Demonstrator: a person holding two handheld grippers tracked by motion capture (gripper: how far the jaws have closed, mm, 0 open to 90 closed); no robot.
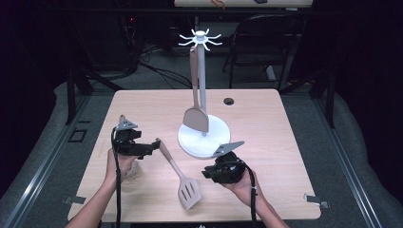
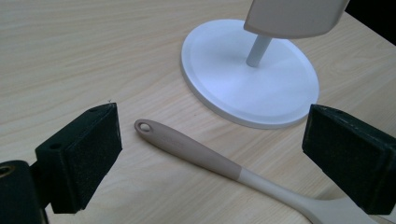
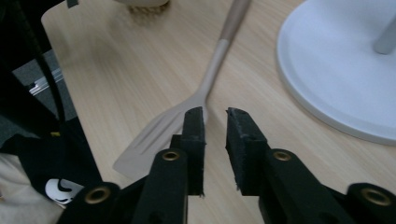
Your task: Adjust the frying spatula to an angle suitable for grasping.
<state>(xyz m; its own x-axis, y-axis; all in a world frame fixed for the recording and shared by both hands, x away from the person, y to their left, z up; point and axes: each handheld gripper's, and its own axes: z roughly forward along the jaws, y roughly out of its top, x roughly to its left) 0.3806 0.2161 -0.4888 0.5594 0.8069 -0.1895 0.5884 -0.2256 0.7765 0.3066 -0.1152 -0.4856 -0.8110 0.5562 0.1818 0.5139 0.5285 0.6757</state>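
one slotted spatula (image 1: 179, 176) lies flat on the table (image 1: 285, 142), lower centre of the high view, blade toward the bottom edge, handle angled up-left. left tongs (image 1: 153, 146) sit just beside the handle tip, jaws wide apart, nothing between them; in the left gripper view the handle end (image 2: 144, 126) lies between the pads, untouched. right tongs (image 1: 209, 174), lower right of centre, jaws narrow with a small gap, empty. white utensil stand (image 1: 203, 137) at centre, a solid spatula (image 1: 196, 114) hanging from it.
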